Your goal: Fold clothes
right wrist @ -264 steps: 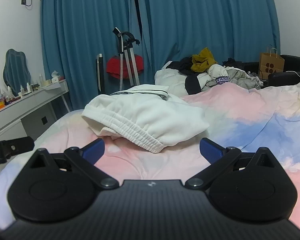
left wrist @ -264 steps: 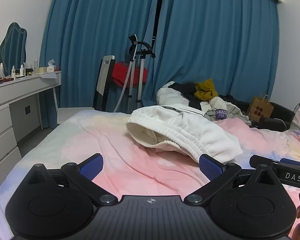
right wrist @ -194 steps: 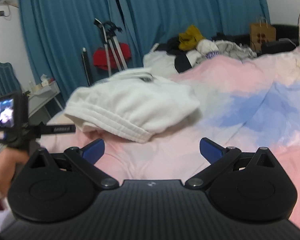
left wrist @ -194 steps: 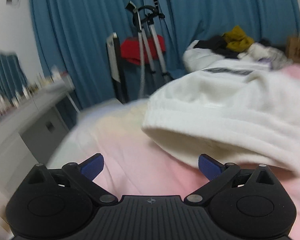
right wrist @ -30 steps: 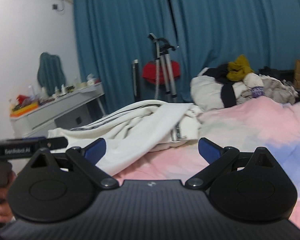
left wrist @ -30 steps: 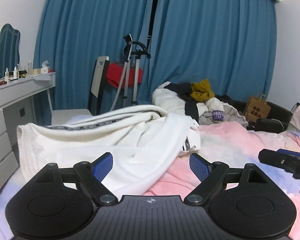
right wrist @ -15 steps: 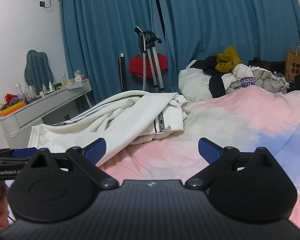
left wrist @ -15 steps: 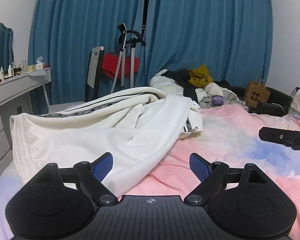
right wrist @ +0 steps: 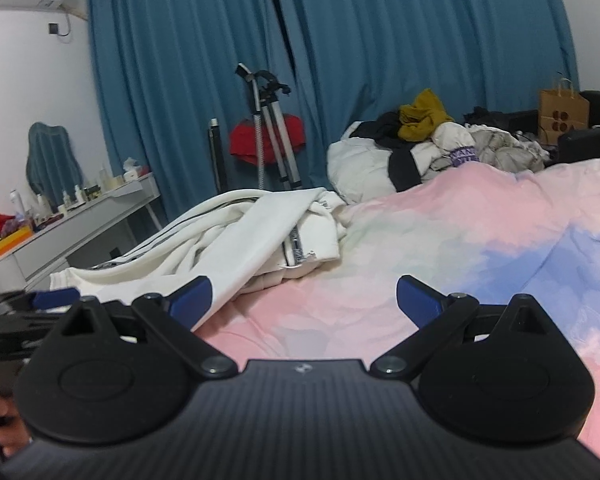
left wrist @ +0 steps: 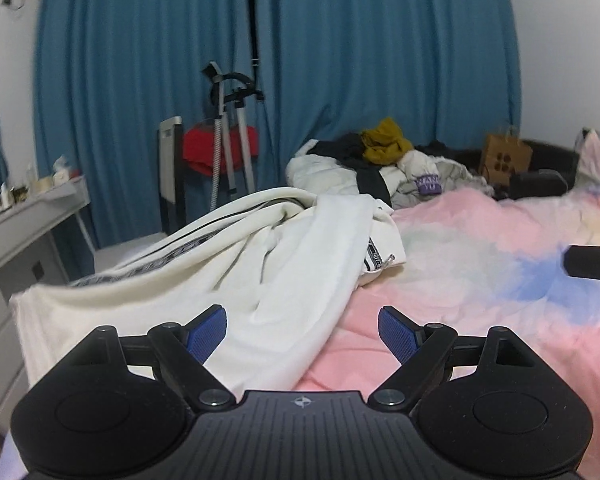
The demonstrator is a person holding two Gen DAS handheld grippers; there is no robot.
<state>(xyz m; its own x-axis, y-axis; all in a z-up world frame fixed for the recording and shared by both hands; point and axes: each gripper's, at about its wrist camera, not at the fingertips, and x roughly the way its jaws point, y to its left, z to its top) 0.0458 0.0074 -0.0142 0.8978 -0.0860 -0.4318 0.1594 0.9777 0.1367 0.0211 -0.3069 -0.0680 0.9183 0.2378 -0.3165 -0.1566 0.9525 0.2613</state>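
Observation:
A white garment with black side stripes lies spread and rumpled along the left side of the bed, also seen in the right wrist view as the same white garment. My left gripper stands open just over its near edge, nothing pinched between the blue pads. My right gripper is open above the pink sheet, to the right of the garment. The left gripper's tip shows at the left edge of the right wrist view, a hand below it.
The bed has a pink and blue sheet. A pile of clothes lies at its far end. A grey dresser with bottles stands left; a chair, a red item on a stand and blue curtains are behind. A paper bag sits far right.
The left gripper has moved lower and closer over the garment's near edge. The garment now lies more spread out. The right gripper has shifted slightly and rolled a little.

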